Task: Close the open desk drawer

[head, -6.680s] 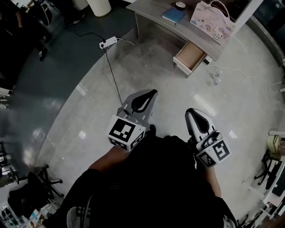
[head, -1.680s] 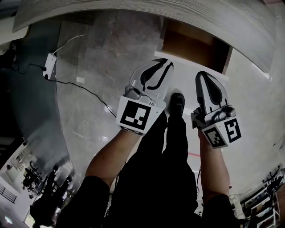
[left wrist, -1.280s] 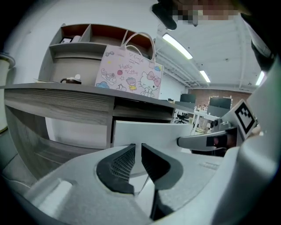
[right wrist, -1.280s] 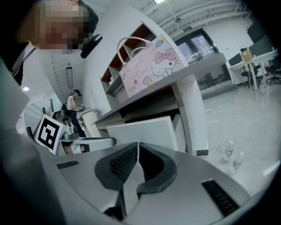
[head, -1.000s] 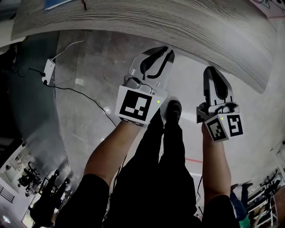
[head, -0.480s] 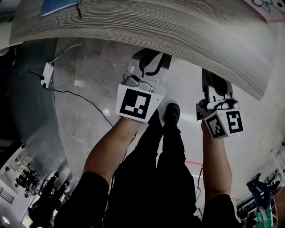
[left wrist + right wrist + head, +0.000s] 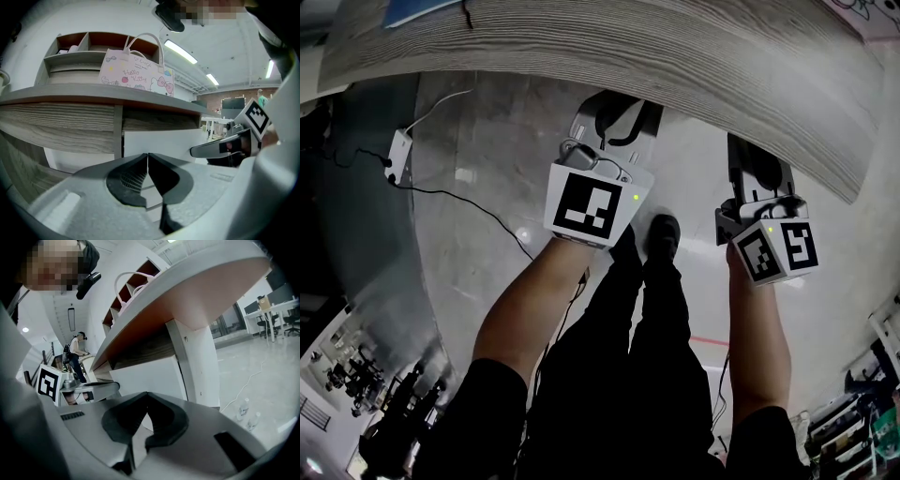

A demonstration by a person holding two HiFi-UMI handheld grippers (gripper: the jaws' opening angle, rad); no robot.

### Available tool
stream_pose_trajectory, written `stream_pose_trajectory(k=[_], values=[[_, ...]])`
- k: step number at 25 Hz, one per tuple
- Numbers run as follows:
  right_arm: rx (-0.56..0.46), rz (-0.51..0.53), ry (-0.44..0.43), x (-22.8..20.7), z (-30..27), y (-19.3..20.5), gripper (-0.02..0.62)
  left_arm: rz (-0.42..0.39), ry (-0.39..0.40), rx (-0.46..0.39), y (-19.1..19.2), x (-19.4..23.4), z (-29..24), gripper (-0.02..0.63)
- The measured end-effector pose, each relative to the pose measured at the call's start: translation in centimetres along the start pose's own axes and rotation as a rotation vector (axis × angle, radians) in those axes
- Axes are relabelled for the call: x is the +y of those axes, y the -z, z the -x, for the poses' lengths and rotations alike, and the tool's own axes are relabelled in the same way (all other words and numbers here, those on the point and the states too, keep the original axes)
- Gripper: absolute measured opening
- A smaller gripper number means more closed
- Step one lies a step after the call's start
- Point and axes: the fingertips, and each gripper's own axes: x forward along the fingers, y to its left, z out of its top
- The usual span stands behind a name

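Note:
The drawer's white front (image 7: 159, 140) sits under the grey wooden desk top (image 7: 675, 47), close ahead of both grippers; in the right gripper view the front (image 7: 150, 376) fills the space past the jaws. From the head view the drawer is hidden under the desk top. My left gripper (image 7: 148, 154) is shut and holds nothing, its tip close to the front. My right gripper (image 7: 147, 393) is shut as well, also empty. In the head view the left gripper (image 7: 614, 117) and right gripper (image 7: 757, 169) reach under the desk edge, side by side.
A pink paper bag (image 7: 136, 70) stands on the desk with shelving behind it. A white desk leg panel (image 7: 197, 362) is right of the drawer. A power strip (image 7: 397, 150) with a black cable lies on the floor at left. Small bottles (image 7: 243, 406) stand on the floor at right.
Both grippers have gone forward under the desk edge. The open drawer seen earlier has gone out of the head view beneath the desk top.

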Motion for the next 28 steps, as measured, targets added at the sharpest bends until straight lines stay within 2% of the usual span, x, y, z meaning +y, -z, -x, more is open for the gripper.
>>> stream_pose_trajectory(k=[3,6,7,8,9,12,14,17,22,28], values=[[-0.025,-0.01,0.006,0.1,0.0,-0.2,0.015,-0.033,-0.004,-0.007,0.0,0.0,0.0,0.014],[0.024,-0.109,0.012,-0.4,-0.2,2.9,0.02,-0.027,-0.015,-0.01,0.3,0.0,0.0,0.015],[0.07,-0.153,0.012,-0.7,-0.4,4.8,0.052,-0.011,-0.015,-0.003,0.5,0.0,0.1,0.015],[0.107,-0.2,0.011,-1.0,-0.5,6.4,0.174,0.002,-0.012,0.002,0.7,-0.2,0.3,0.015],[0.12,-0.248,0.011,-1.3,-0.6,7.4,0.227,0.009,-0.006,0.005,1.0,-0.4,0.5,0.015],[0.042,-0.359,0.013,-2.6,-0.8,7.0,0.224,0.027,0.016,0.015,2.0,-1.3,1.0,0.015],[-0.002,-0.37,0.021,-3.1,-1.2,5.7,0.195,0.039,0.024,0.022,2.6,-1.5,1.1,0.015],[0.03,-0.371,0.05,-3.6,-1.3,5.7,0.156,0.052,0.031,0.029,3.1,-1.6,1.0,0.015],[0.035,-0.397,0.047,-3.9,-1.3,5.5,0.088,0.053,0.045,0.028,3.0,-1.7,0.7,0.015],[0.04,-0.387,0.037,-4.1,-1.2,5.6,0.081,0.059,0.051,0.021,2.6,-2.0,0.5,0.015]])
